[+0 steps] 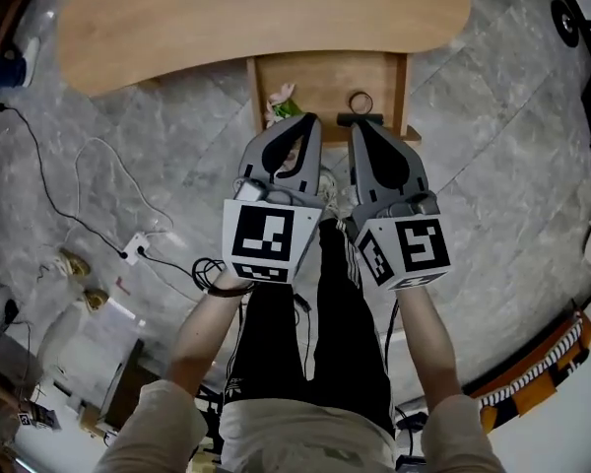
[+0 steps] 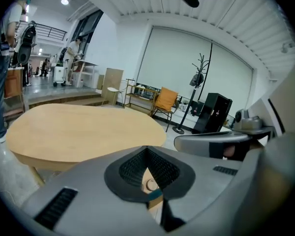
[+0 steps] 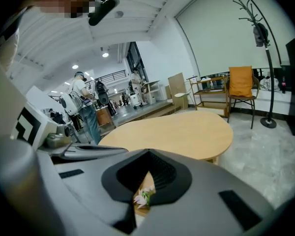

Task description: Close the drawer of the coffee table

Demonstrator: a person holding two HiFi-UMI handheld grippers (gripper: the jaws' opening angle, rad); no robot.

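Note:
The light wooden coffee table (image 1: 256, 13) lies at the top of the head view. Its open drawer (image 1: 325, 79) juts out toward me, holding a pink-and-green flower (image 1: 281, 101) and a small ring (image 1: 361, 101). My left gripper (image 1: 305, 123) and right gripper (image 1: 364, 126) hang side by side above the drawer's near end, both shut and empty. In the left gripper view the tabletop (image 2: 78, 127) spreads beyond the shut left gripper (image 2: 147, 150), and the ring (image 2: 151, 185) shows below the pads. In the right gripper view the flower (image 3: 143, 196) shows below the shut right gripper (image 3: 148, 154).
Cables and a power strip (image 1: 138, 249) lie on the grey floor to the left. My legs in black trousers (image 1: 315, 343) fill the lower middle. A striped object (image 1: 532, 372) sits at the lower right. An orange chair (image 2: 164, 100) and a coat stand (image 2: 199, 77) stand beyond the table.

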